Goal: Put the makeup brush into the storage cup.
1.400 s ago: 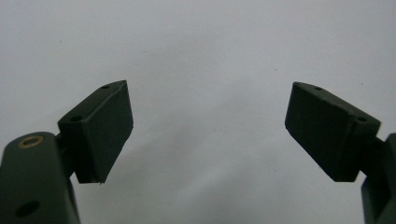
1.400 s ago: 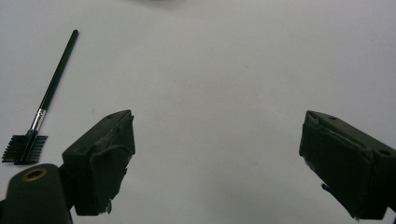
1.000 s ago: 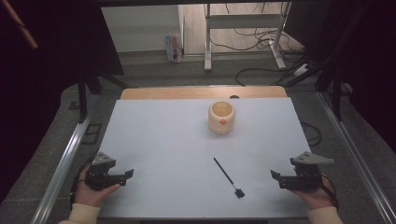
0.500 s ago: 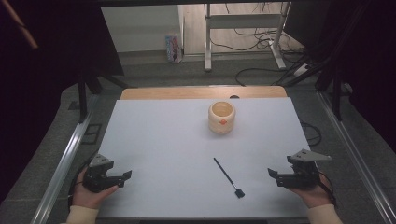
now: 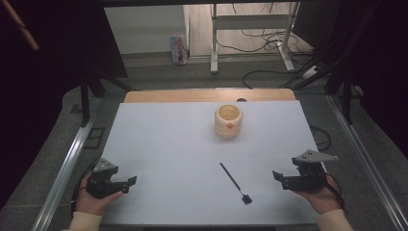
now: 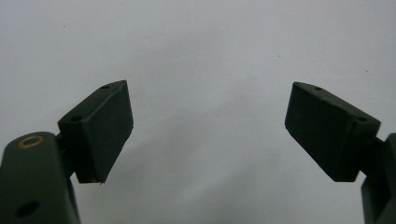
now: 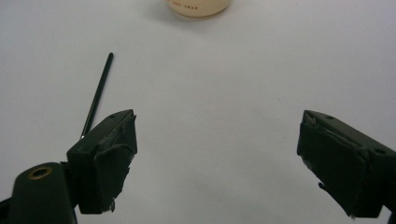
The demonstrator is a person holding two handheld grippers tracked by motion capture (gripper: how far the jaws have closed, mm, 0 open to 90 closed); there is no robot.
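A cream-coloured cup [image 5: 228, 120] with a small orange mark stands upright at the far middle of the white table [image 5: 183, 144]; its base also shows at the top of the right gripper view [image 7: 198, 7]. A thin black stick [image 5: 234, 182] with a small square head lies flat on the table, nearer the right hand; its shaft [image 7: 97, 94] runs behind the left jaw in the right gripper view. My left gripper [image 5: 129, 184] rests open at the near left corner, jaws wide apart over bare table [image 6: 205, 121]. My right gripper [image 5: 278, 178] is open at the near right, empty [image 7: 217, 154].
A wooden strip [image 5: 207, 95] borders the table's far edge. Metal rails [image 5: 67, 163] run along both sides. Beyond the table are desk legs [image 5: 214, 36], cables on the floor [image 5: 269, 72] and a small carton [image 5: 178, 49].
The right gripper has slid slightly left, toward the black stick. The left gripper stays in place.
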